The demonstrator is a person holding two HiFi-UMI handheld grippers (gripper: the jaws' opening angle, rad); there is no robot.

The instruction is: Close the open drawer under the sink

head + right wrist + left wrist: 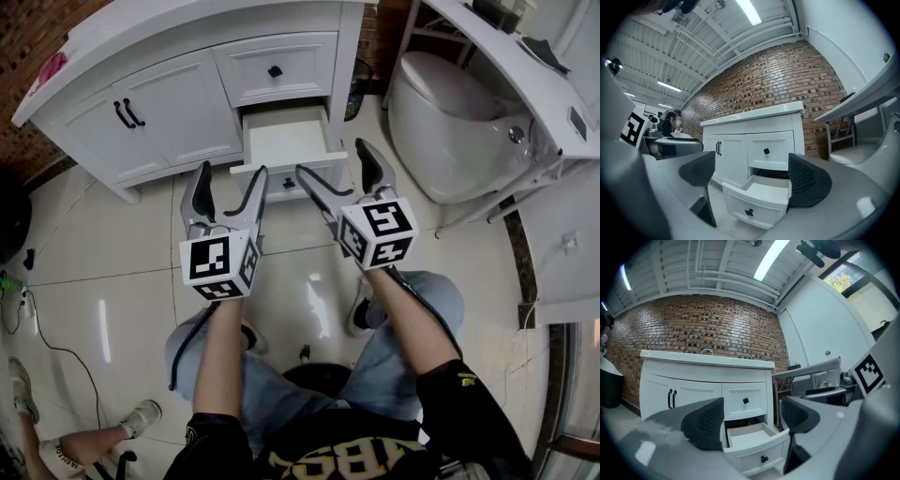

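Observation:
A white vanity cabinet [169, 103] stands against a brick wall. Its lower drawer [286, 141] is pulled out and looks empty, with a black knob [286, 183] on its white front. The same drawer [757, 446] fills the gap between the jaws in the left gripper view, and the drawer [757, 199] shows likewise in the right gripper view. My left gripper [229, 181] is open, a short way in front of the drawer's left corner. To its right, my right gripper [336, 161] is also open, just before the drawer front. Neither touches the drawer.
A closed upper drawer [275, 67] sits above the open one, and two cabinet doors [141, 117] are to its left. A white toilet [450, 131] stands at the right beside a white table frame [511, 56]. Glossy floor tiles [103, 281] lie below.

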